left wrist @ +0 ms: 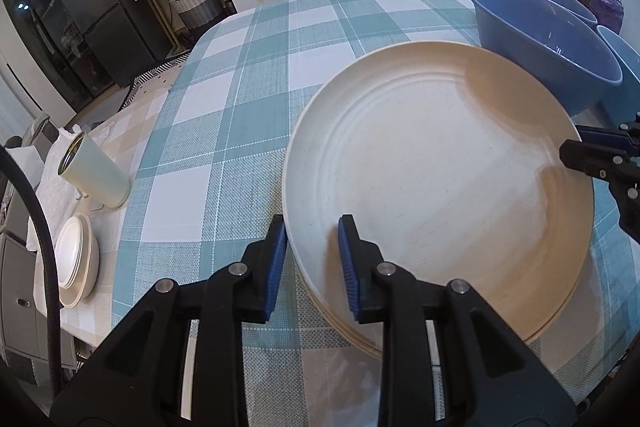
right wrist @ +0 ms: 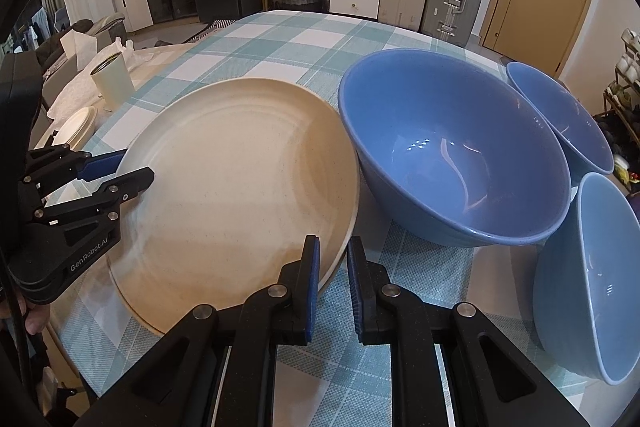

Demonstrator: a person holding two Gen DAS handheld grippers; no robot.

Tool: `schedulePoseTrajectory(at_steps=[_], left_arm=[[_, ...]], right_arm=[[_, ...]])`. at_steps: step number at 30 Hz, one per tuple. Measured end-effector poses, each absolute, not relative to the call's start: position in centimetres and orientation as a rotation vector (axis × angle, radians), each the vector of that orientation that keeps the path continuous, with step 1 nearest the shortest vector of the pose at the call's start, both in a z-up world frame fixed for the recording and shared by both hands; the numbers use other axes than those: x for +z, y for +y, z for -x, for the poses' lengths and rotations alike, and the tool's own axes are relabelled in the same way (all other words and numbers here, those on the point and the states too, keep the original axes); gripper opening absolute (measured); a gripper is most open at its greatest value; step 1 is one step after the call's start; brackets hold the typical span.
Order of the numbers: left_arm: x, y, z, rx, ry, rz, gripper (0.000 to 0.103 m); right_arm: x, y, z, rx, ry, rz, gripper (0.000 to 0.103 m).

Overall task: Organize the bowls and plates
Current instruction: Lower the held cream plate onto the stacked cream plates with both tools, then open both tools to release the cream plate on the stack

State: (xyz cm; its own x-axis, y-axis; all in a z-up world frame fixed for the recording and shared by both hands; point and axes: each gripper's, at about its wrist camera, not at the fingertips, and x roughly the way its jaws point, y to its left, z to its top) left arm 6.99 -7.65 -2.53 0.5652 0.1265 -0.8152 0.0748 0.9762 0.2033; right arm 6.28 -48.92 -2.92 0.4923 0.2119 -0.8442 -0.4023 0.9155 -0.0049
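A large cream plate [left wrist: 440, 171] lies on top of a stack of cream plates on the checked tablecloth; it also shows in the right wrist view [right wrist: 240, 179]. My left gripper [left wrist: 312, 227] is open, its jaws astride the plate's left rim, one inside and one outside. My right gripper [right wrist: 334, 247] is open astride the plate's right rim; it shows in the left wrist view [left wrist: 576, 151]. Three blue bowls stand right of the plate: a big one [right wrist: 452, 151] touching the plate, one behind [right wrist: 560, 115], one nearer [right wrist: 592, 279].
A pale green cup [left wrist: 94, 173] and a small stack of white plates [left wrist: 76, 255] sit at the table's left edge, on a side cloth. The checked tablecloth [left wrist: 240, 75] stretches back. Furniture and suitcases stand beyond the table.
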Motion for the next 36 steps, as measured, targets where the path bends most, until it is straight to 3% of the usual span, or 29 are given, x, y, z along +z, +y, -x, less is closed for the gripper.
schedulePoseTrajectory(at_steps=[8, 15, 20, 22, 25, 30, 36], left_arm=[[-2.6, -7.6, -6.9, 0.018, 0.984, -0.235, 0.023], [-2.6, -7.6, -7.1, -0.012, 0.994, -0.199, 0.036], [-2.6, -7.6, -7.2, -0.015, 0.994, -0.182, 0.038], [-2.6, -7.6, -7.2, -0.029, 0.999, -0.168, 0.044], [-2.3, -7.4, -7.2, -0.067, 1.003, -0.123, 0.055], [-1.1, -7.4, -6.8, -0.118, 0.965, -0.071, 0.077], [-0.2, -7.3, -6.4, -0.152, 0.953, -0.038, 0.082]], right_arm=[[-2.8, -49.1, -6.3, 0.384, 0.995, 0.210, 0.015], [-2.8, -49.3, -6.1, 0.390, 0.995, 0.202, 0.017], [-2.9, -49.3, -6.1, 0.397, 1.001, 0.207, 0.017], [-3.0, -49.4, -6.0, 0.403, 1.005, 0.209, 0.017], [-2.8, -49.6, -5.9, 0.431, 1.015, 0.181, 0.026], [-2.3, -49.3, -5.2, 0.479, 1.008, 0.172, 0.056], [-1.8, -48.5, -4.5, 0.499, 0.993, 0.198, 0.079]])
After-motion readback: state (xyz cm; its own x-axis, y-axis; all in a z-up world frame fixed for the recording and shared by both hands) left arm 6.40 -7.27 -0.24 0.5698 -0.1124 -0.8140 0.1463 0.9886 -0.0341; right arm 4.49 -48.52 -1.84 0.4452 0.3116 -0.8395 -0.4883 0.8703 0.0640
